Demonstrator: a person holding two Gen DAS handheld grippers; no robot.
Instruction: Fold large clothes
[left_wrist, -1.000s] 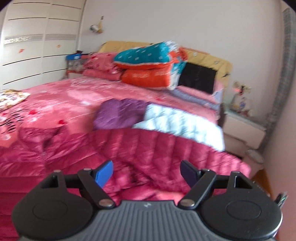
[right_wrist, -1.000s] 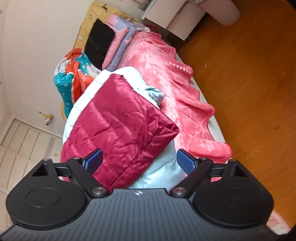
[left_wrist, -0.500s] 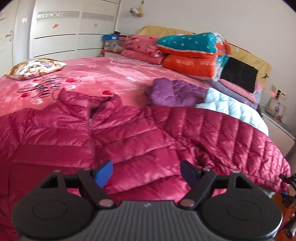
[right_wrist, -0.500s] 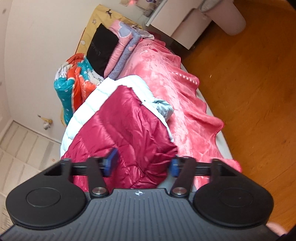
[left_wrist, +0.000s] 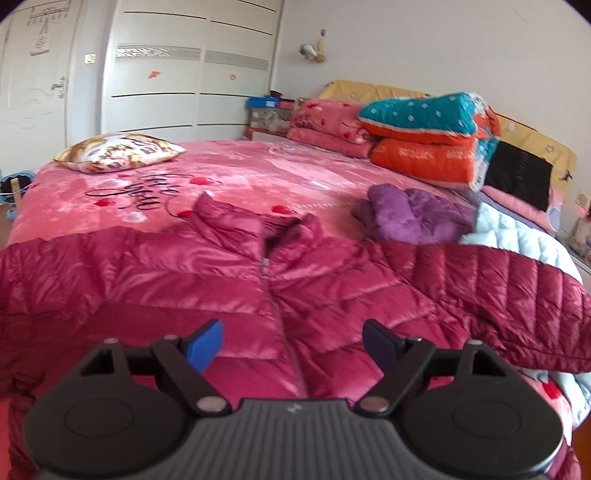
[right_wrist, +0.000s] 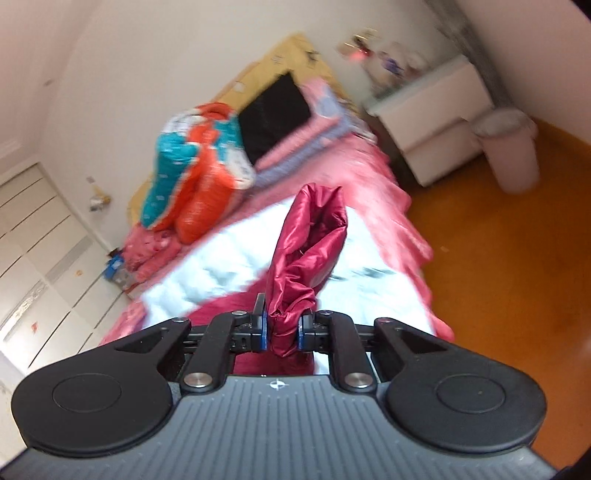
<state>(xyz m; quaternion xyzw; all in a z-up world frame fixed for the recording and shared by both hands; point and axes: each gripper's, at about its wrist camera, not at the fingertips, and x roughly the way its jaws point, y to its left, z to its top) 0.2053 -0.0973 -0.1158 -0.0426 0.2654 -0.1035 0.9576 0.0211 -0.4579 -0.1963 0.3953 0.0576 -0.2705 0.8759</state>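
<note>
While right tool (right_wrist: 282, 326) pinches jacket (right_wrist: 308, 251), blanket (left_wrist: 258, 177) script unreadable

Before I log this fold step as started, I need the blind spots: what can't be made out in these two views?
- Red jacket, left wrist view: its hem is hidden behind the left gripper.
- Left sleeve: cut off by the frame edge.
- Sleeve cuff, right wrist view: the pinched part is hidden between the right gripper's pads.
- Nightstand items: motion-blurred.
</note>
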